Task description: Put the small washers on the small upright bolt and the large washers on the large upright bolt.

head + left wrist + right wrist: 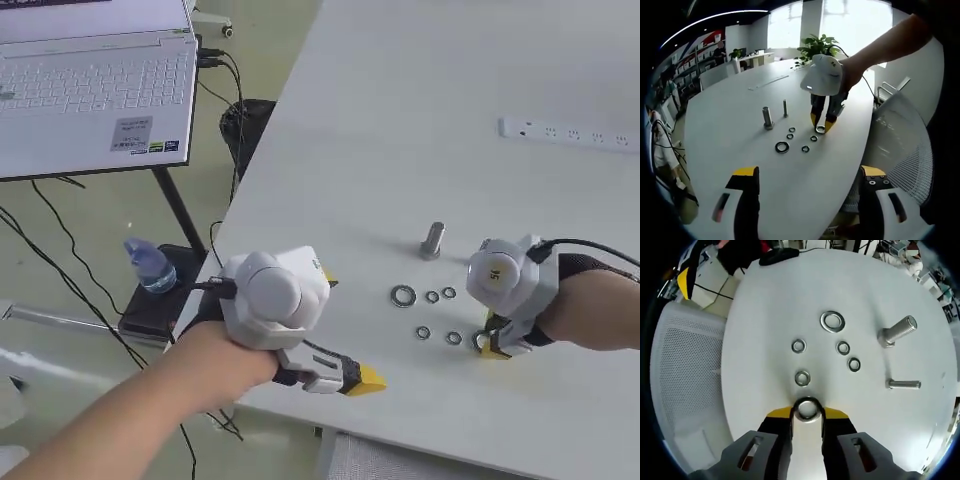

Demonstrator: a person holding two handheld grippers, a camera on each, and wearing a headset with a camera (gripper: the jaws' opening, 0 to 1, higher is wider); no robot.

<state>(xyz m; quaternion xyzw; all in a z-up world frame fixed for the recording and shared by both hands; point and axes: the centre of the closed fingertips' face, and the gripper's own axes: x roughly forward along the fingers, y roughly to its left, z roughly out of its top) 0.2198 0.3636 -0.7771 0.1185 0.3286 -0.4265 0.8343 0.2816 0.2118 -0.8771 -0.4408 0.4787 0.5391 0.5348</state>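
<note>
Washer (807, 409) pinched between our right gripper (807, 413) tips, on the table (765, 300). Our left gripper (809, 174) — wide open, empty — hovers to its left.

Table (400, 120): plain white, no pattern. Washers (832, 321), including the washer (807, 409) in the right gripper's tips, large bolt (897, 331) and small bolt (904, 384): bare silver-grey metal. Left gripper (809, 172) and right gripper (808, 415): white housing, black jaws, yellow tips. Chair (685, 380): white mesh of fine holes. Laptop (95, 90): silver-white. Power strip (570, 133): white. Bottle (150, 265): blue-tinted. Plant (817, 46): green.
</note>
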